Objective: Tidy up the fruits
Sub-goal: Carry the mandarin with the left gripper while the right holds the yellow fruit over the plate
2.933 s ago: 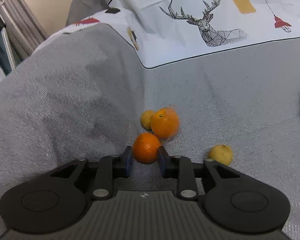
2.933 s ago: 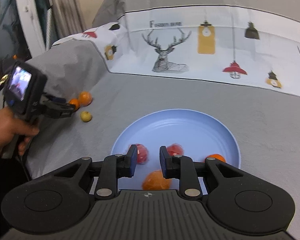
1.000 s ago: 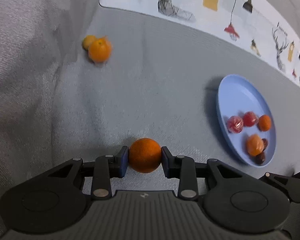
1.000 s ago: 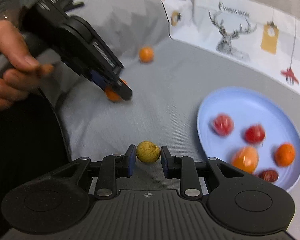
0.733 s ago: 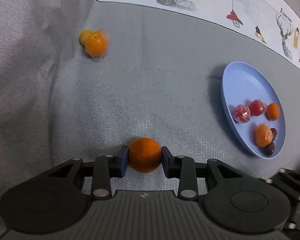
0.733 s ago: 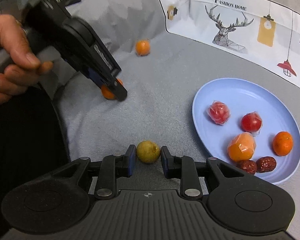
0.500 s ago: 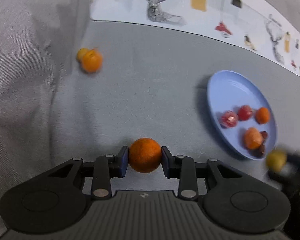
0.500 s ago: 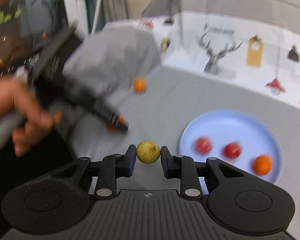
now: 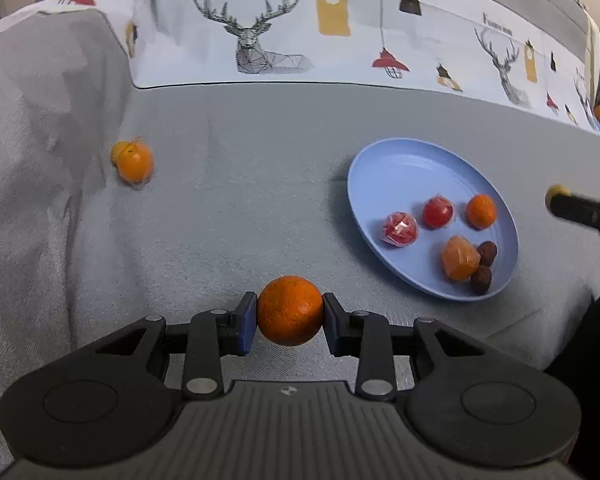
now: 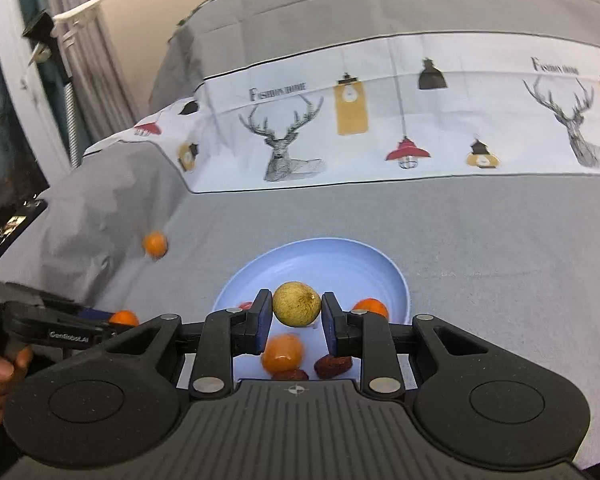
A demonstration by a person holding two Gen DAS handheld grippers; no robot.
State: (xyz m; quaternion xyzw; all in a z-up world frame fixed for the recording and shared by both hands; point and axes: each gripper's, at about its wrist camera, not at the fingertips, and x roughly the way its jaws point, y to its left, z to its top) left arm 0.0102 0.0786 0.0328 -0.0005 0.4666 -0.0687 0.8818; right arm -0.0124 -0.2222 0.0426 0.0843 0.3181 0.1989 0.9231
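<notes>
Left gripper [image 9: 290, 317] clamped on round orange fruit [image 9: 290, 310] above grey cloth [image 9: 240, 208], left of round light-blue plate [image 9: 384, 164]; right gripper [image 10: 296, 314] gripping round yellow-green fruit [image 10: 296, 304] over plate; long axis indiscernible.

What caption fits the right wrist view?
Right gripper holds a yellow-green fruit above the blue plate of fruit.

Plates: one [image 9: 384, 168]. Oranges: two, one [image 9: 290, 310] at 6 o'clock, one [image 9: 481, 211] on the plate. Wrapped fruits: four. Dates: two. Yellow-green fruits: one [image 10: 296, 304]. Grippers: two.
</notes>
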